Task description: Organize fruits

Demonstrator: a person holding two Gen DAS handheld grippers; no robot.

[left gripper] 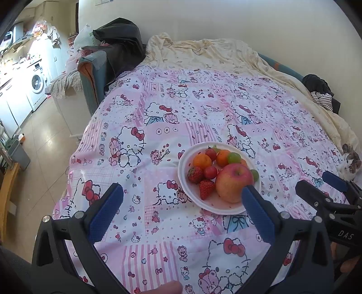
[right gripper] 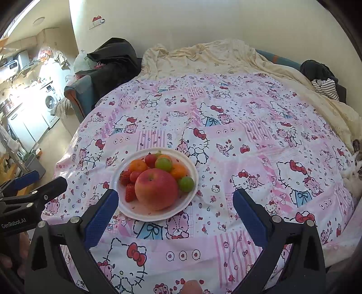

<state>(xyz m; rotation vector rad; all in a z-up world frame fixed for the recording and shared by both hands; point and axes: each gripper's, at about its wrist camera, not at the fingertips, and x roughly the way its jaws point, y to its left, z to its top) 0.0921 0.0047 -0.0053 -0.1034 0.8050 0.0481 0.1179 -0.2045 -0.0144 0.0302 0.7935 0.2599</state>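
Apple (right gripper: 156,188) stem-up on plate (right gripper: 126,209), tools apart.

Bed (left gripper: 203,108) under a pink cartoon-print cover, against a cream wall (left gripper: 226,20). Left: tiled floor (left gripper: 45,135) and sunlit kitchen (washing machine (left gripper: 37,83) visible).

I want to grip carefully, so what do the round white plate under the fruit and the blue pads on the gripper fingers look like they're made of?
Round white plate: probably thin disposable foam or plastic; matte, with a soft shallow rim, though the pictures cannot settle which.
Blue pads: apparently rubber or soft plastic; a fine dotted grip texture shows on the right gripper and on the left gripper.
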